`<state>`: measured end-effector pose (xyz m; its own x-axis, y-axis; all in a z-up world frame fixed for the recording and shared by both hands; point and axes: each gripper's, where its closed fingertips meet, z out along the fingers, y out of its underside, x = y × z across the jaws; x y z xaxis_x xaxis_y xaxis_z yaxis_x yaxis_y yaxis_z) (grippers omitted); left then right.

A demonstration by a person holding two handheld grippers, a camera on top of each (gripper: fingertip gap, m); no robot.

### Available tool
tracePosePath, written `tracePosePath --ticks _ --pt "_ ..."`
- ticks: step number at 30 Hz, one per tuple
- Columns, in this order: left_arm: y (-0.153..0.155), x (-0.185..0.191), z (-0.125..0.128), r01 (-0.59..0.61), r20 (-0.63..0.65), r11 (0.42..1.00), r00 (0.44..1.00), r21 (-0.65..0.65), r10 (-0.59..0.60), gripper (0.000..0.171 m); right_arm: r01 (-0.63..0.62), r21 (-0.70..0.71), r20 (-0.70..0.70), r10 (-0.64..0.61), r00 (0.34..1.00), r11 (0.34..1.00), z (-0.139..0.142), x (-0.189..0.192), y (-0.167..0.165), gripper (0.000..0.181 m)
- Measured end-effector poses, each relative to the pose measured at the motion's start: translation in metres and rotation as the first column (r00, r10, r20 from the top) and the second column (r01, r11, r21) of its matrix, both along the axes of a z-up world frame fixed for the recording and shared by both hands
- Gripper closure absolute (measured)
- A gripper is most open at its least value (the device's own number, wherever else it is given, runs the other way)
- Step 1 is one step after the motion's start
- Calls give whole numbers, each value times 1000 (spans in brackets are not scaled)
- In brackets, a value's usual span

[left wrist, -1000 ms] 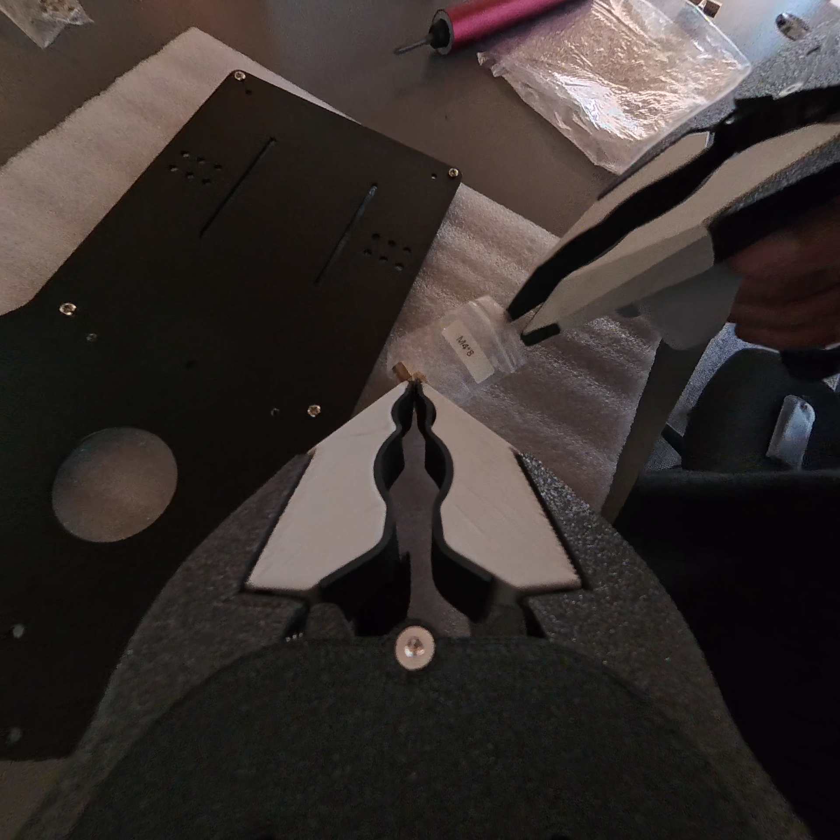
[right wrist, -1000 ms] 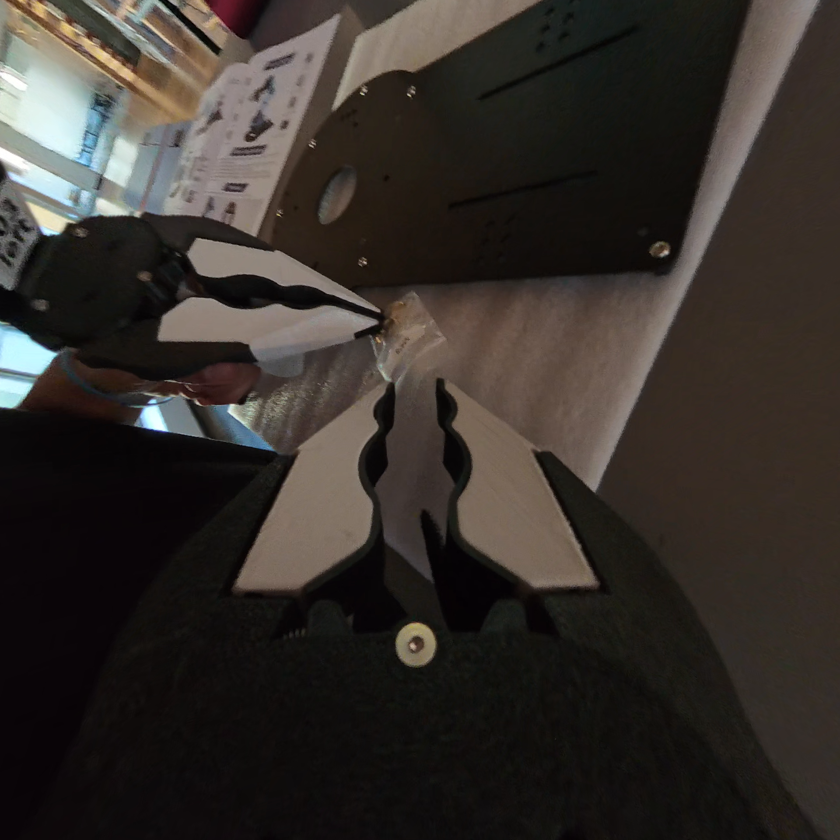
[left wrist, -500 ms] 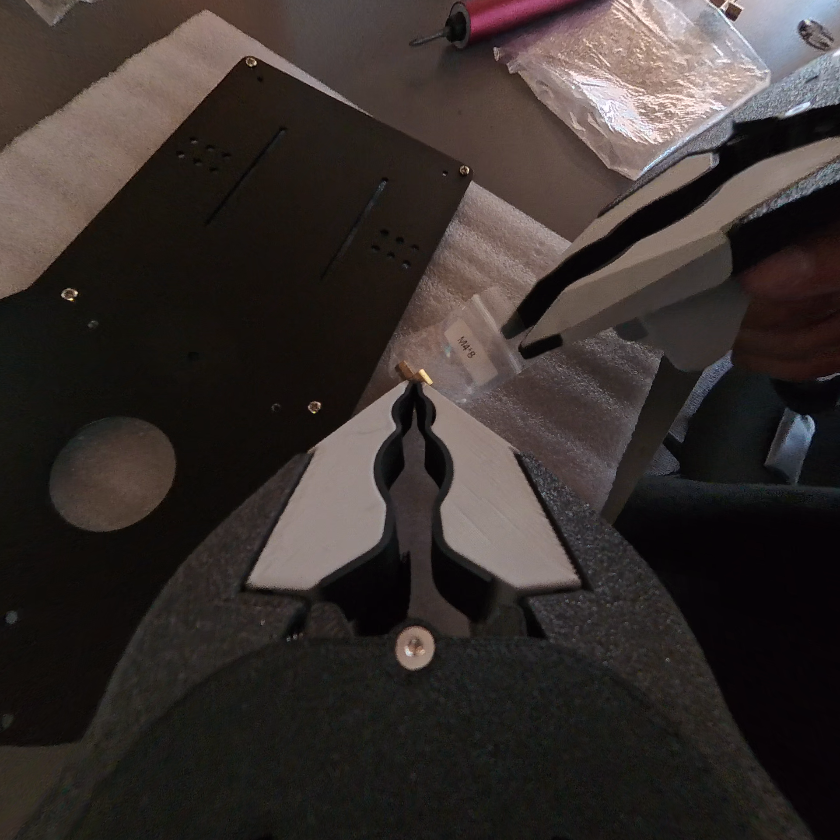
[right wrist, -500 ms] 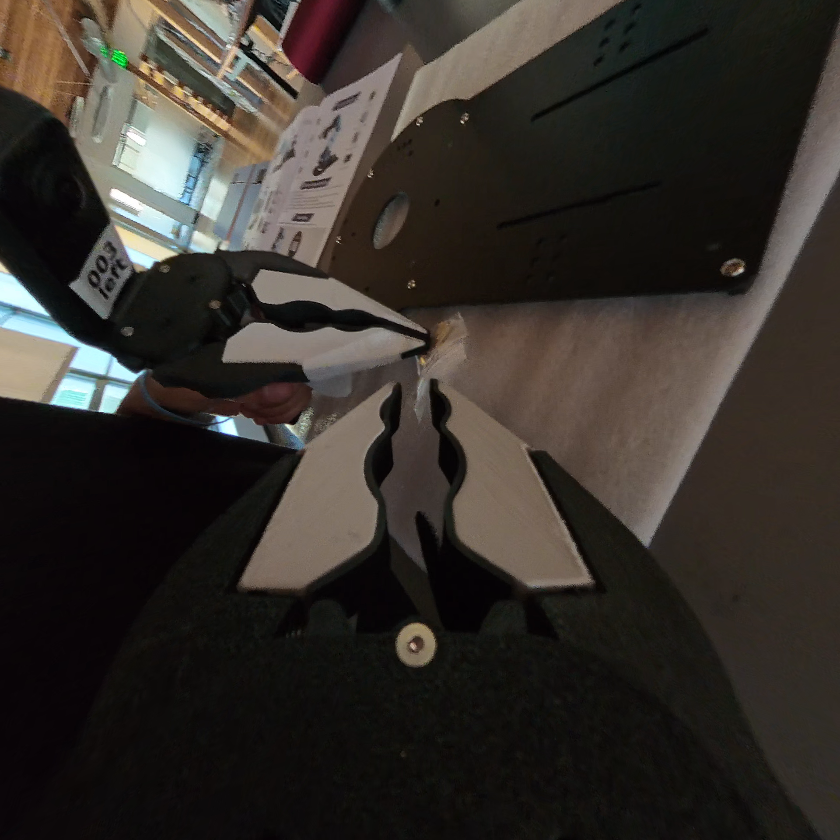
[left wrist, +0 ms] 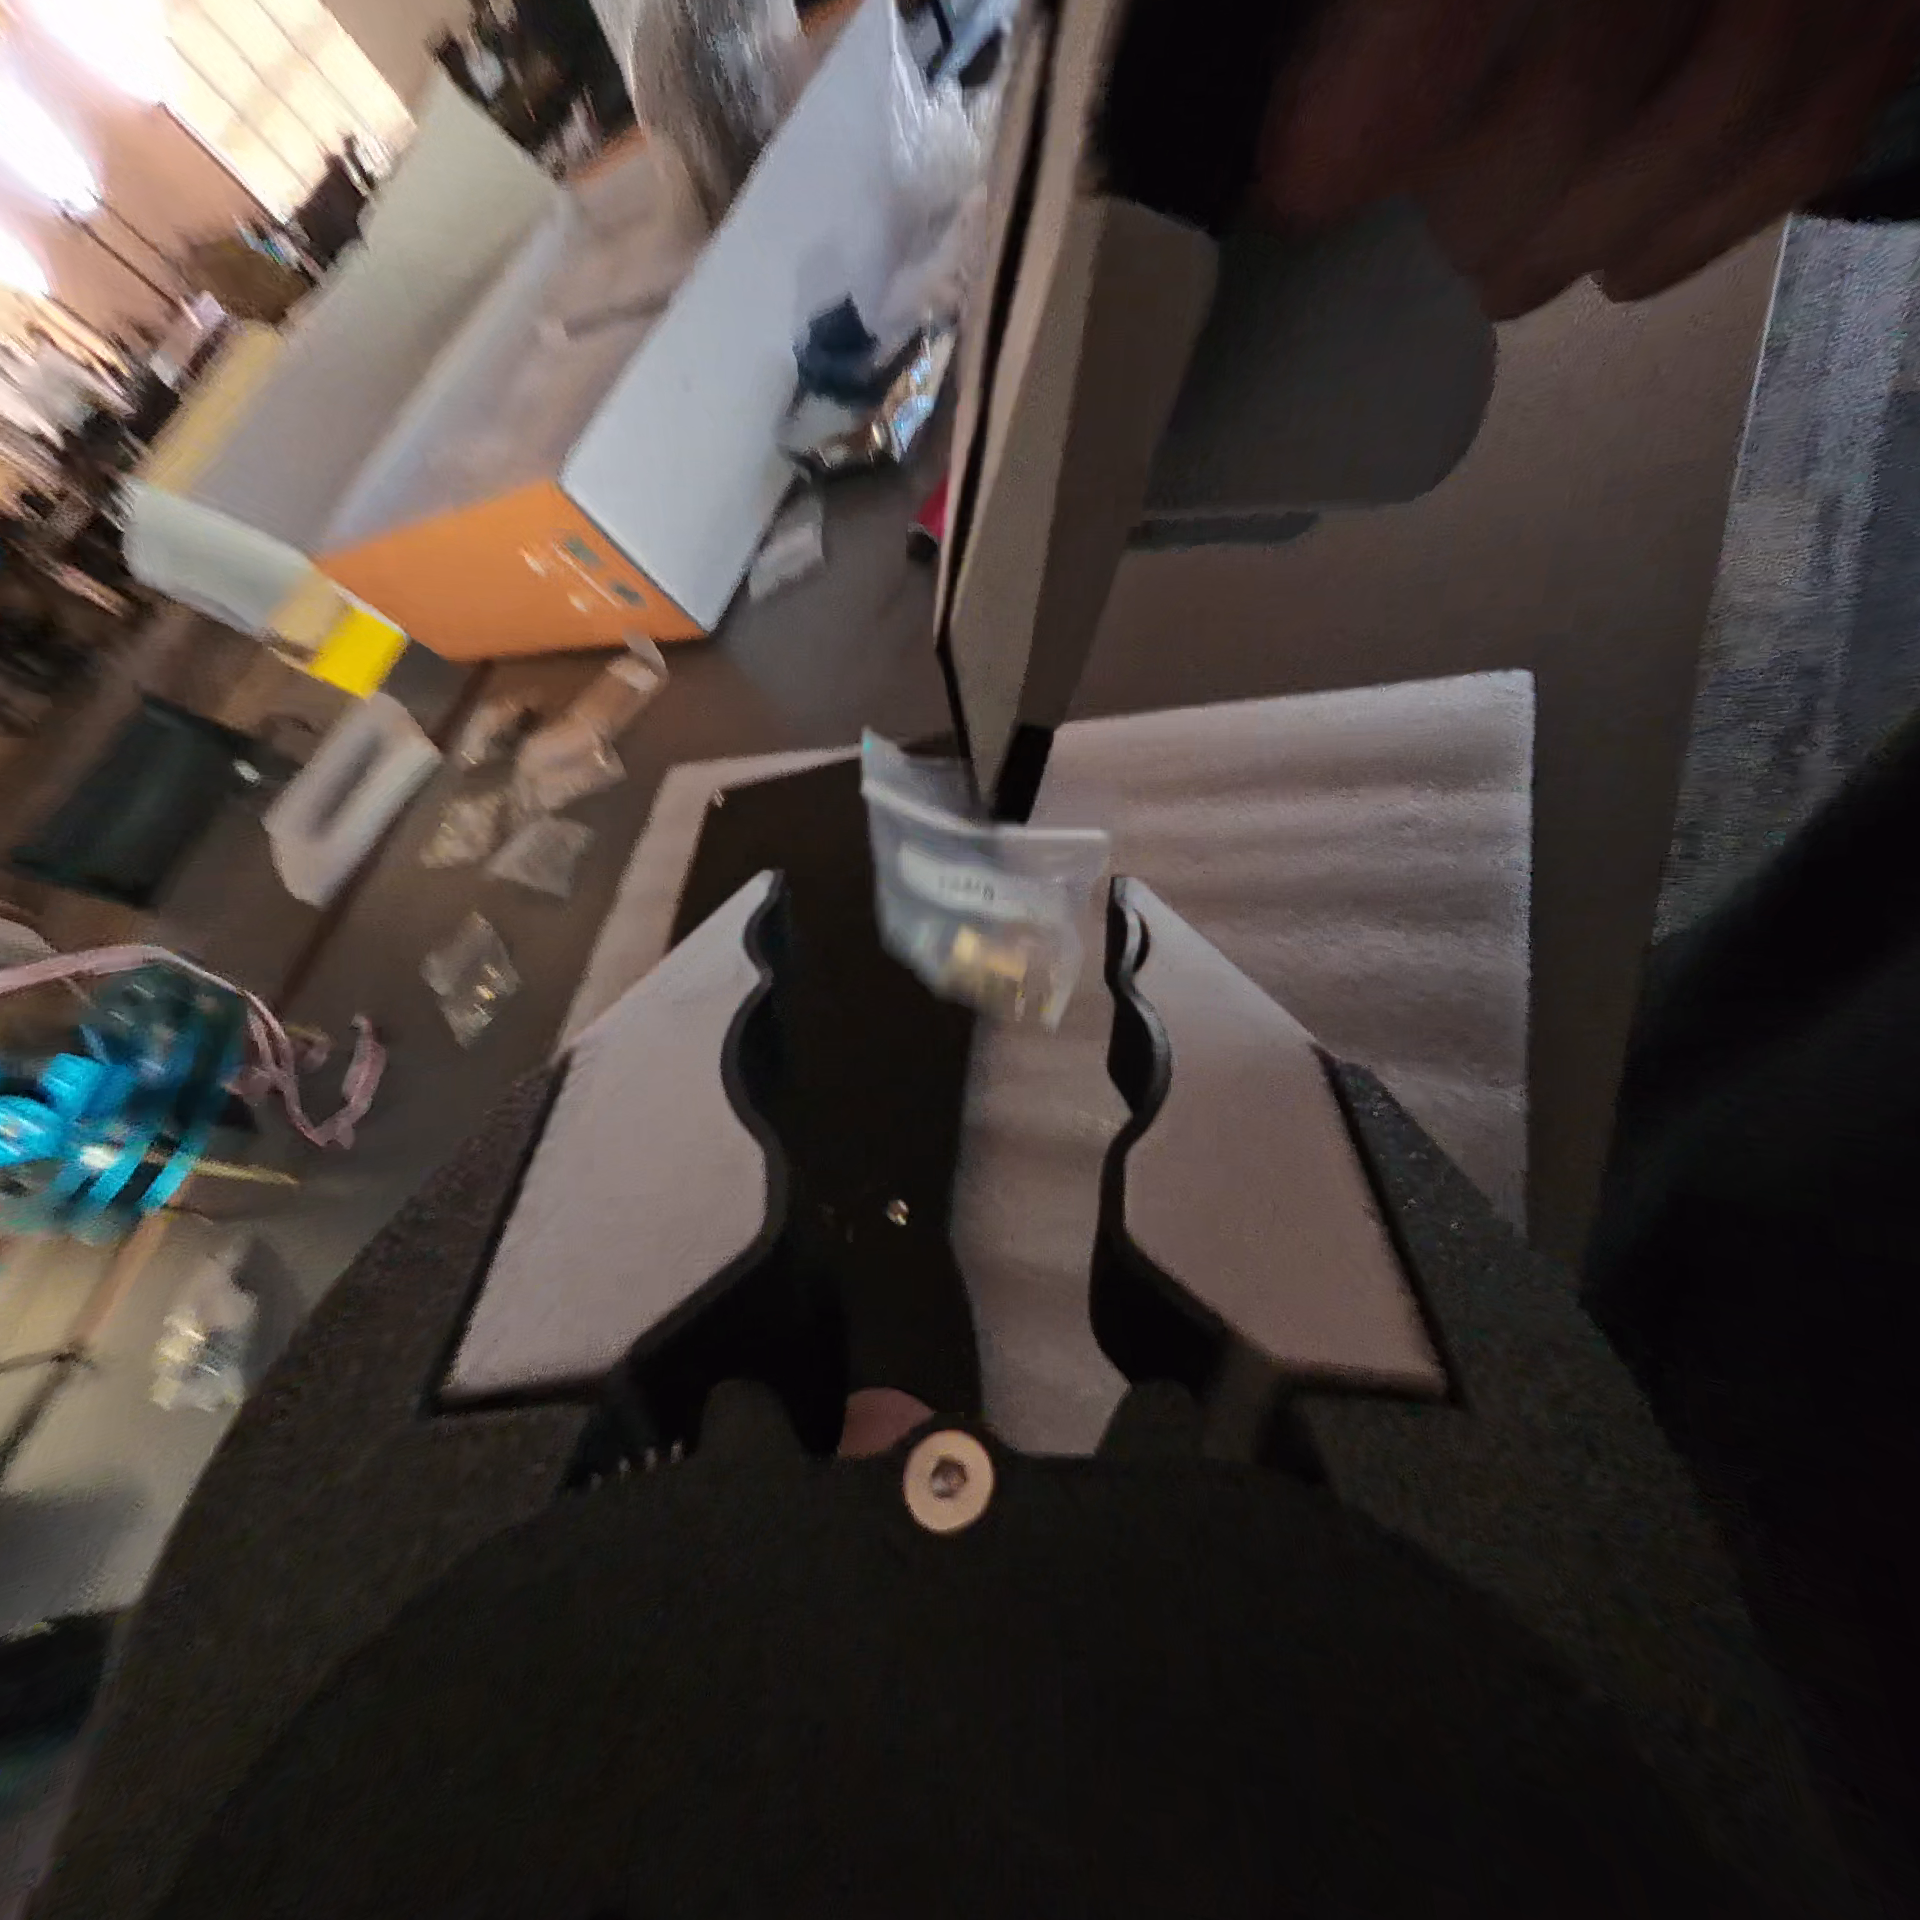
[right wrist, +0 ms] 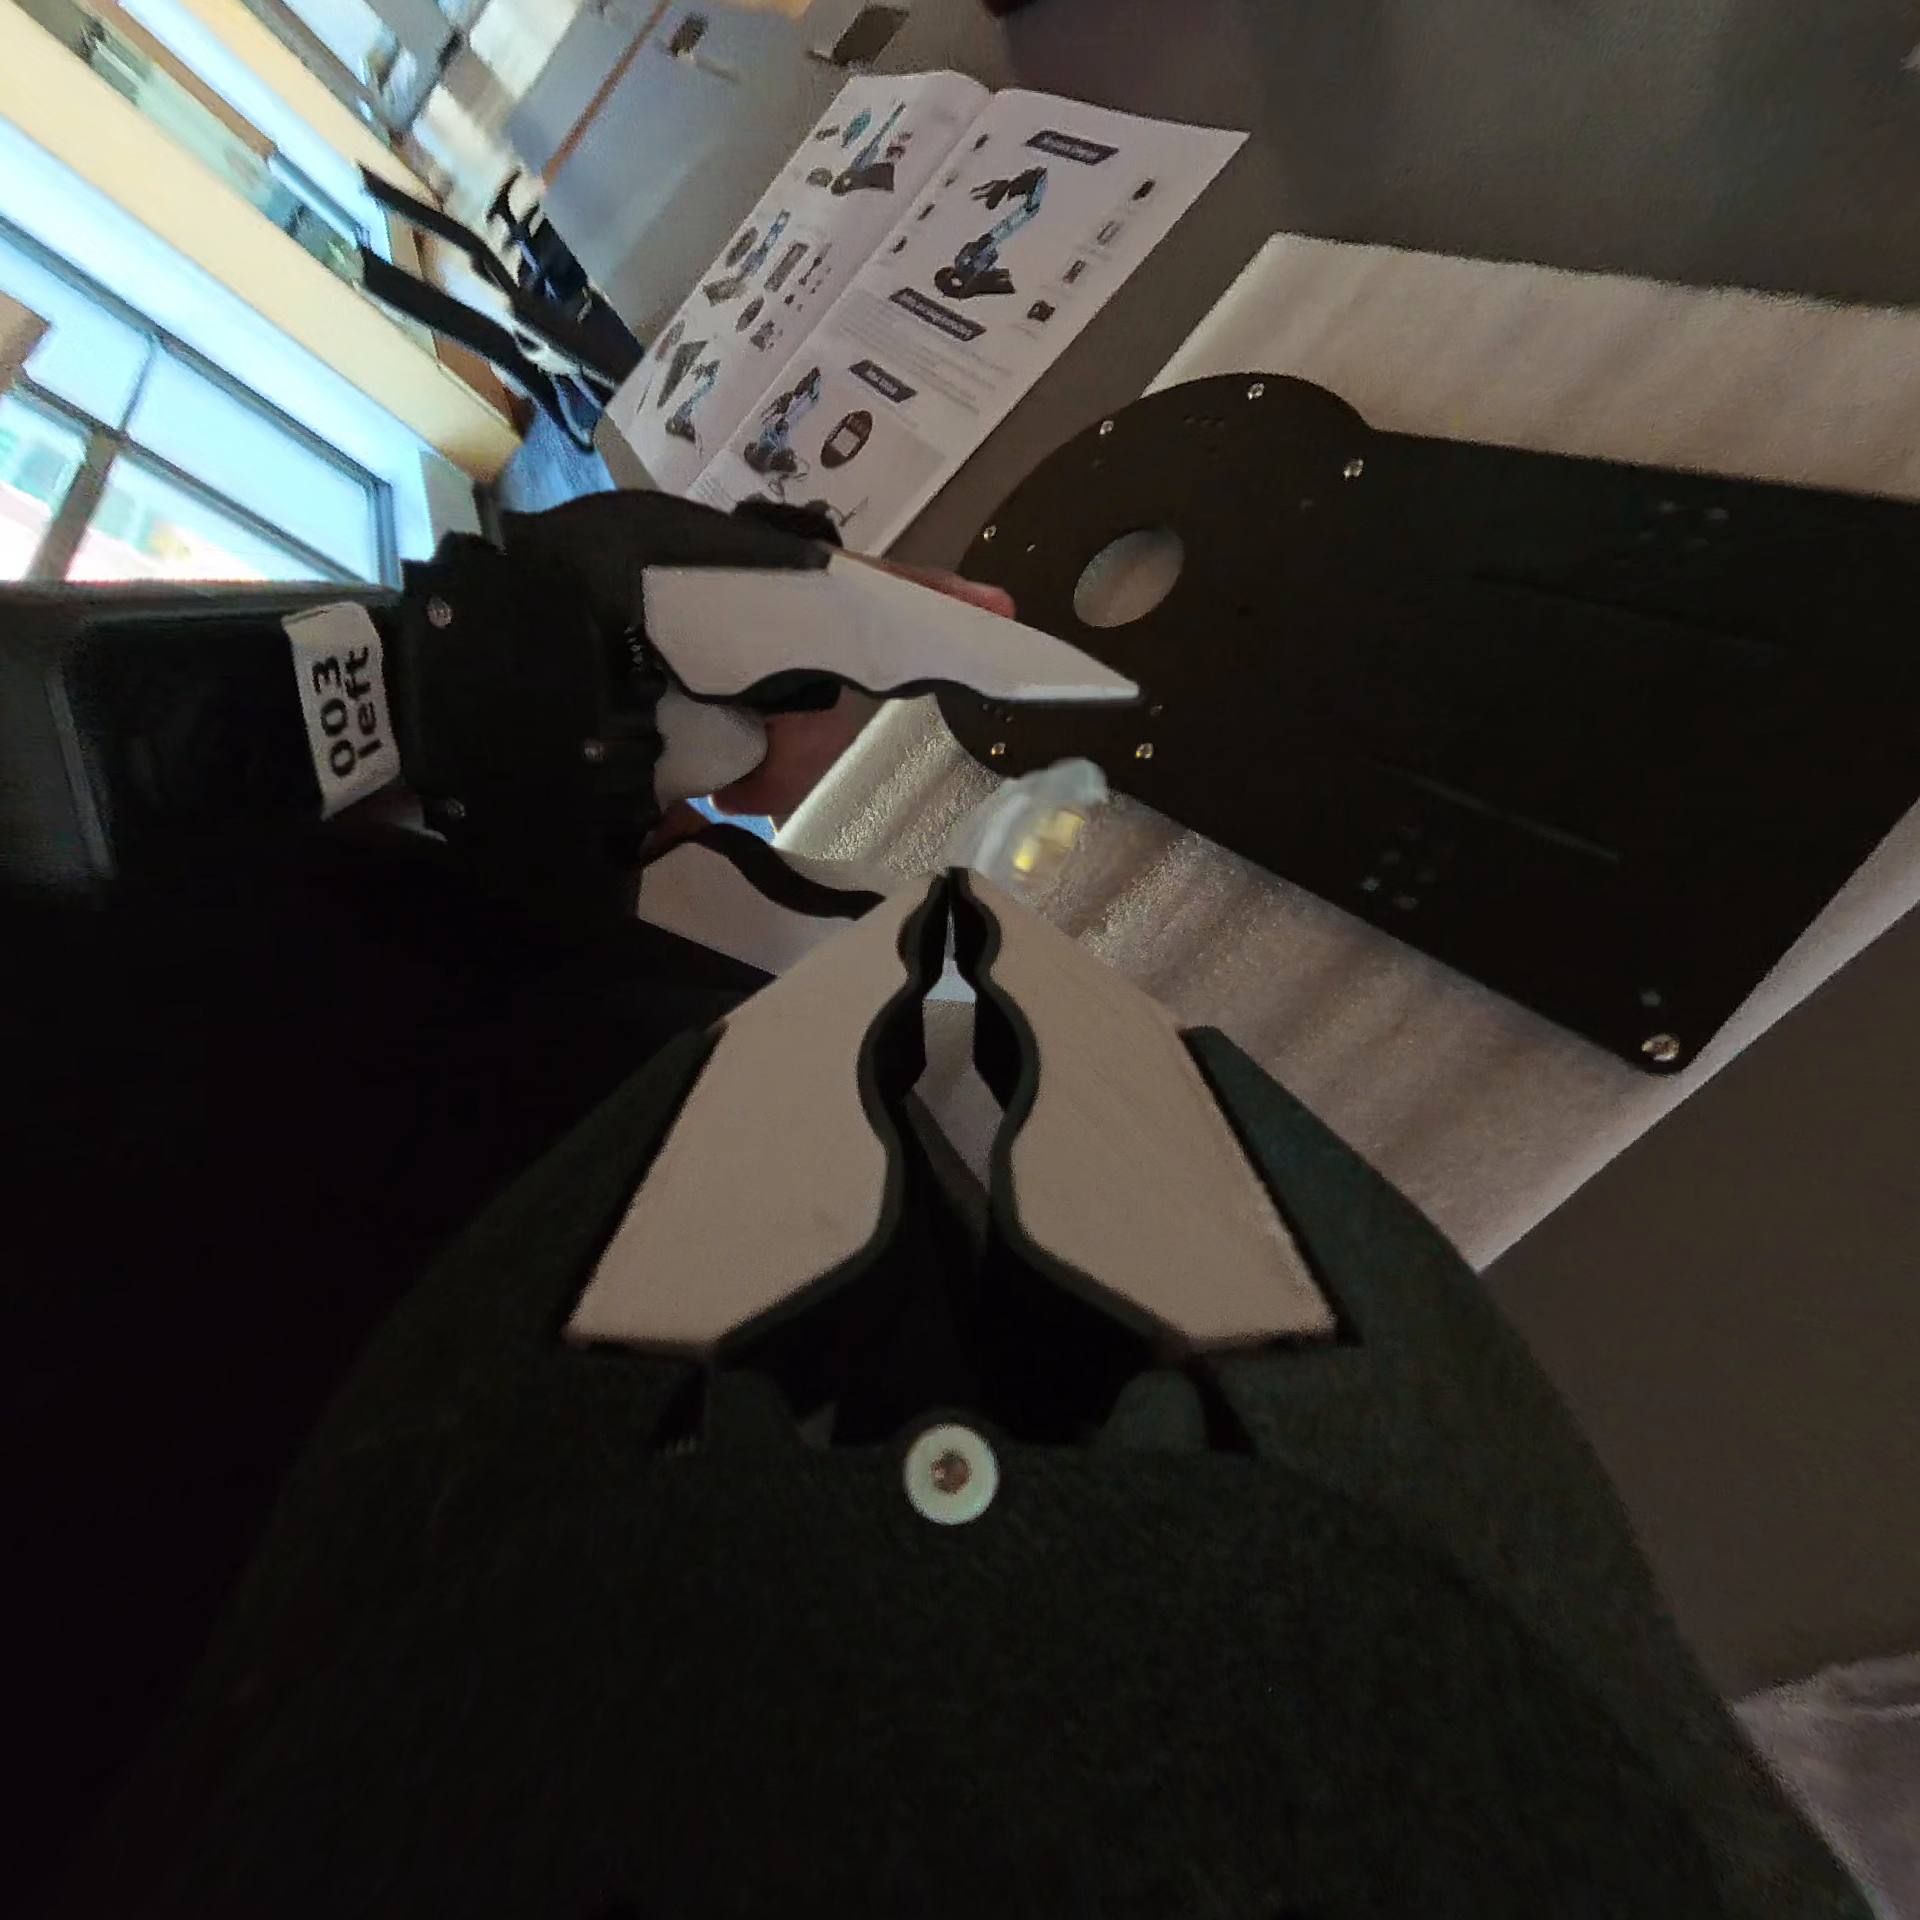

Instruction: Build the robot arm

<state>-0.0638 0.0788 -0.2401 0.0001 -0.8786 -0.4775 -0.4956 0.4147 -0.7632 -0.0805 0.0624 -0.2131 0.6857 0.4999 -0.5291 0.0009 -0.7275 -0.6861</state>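
My right gripper (right wrist: 951, 883) is shut on the top edge of a small clear plastic bag (right wrist: 1039, 821) with brass pieces inside. In the left wrist view the right gripper (left wrist: 987, 790) comes down from above and the bag (left wrist: 977, 914) hangs from its tips. My left gripper (left wrist: 945, 914) is open and empty, its fingers on either side of the hanging bag. In the right wrist view the left gripper (right wrist: 1008, 795) shows from the left, jaws wide apart. Below lie a black metal plate (right wrist: 1455, 675) and a white foam sheet (left wrist: 1299, 883).
An orange and white box (left wrist: 623, 499) stands at the back of the table. Several small bags (left wrist: 499, 831) and a blue part with wires (left wrist: 94, 1101) lie to the left. An open instruction booklet (right wrist: 914, 281) lies beyond the plate. The left wrist view is blurred. My two grippers' fingertips are within a few centimetres of each other.
My left gripper has opened and let go of the small brass piece, and its view has swung round. My right gripper has closed on the bag and holds it between the left fingers.
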Motion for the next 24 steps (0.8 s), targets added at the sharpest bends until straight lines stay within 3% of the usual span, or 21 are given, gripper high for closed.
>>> tracePosePath --ticks 5,8,12,15,20,24 --pt "-2 11 26 26 105 999 994 30 -29 136 -46 42 -29 47 998 998 25 3 3 181" --pt "3 11 39 5 160 1000 987 5 -6 151 -49 97 -140 62 988 994 47 4 5 175" --pt "4 9 55 -1 236 998 972 -59 15 157 1 108 -318 34 947 994 63 15 15 174" --pt "6 8 61 -6 252 998 968 -70 24 156 -17 95 -360 50 932 995 63 12 17 169" --pt "9 6 59 -17 234 998 972 -60 31 154 -82 131 -261 114 959 988 59 -3 16 169" --pt "12 6 56 -30 219 998 975 -63 43 154 -116 139 -262 149 954 983 60 -7 16 175"
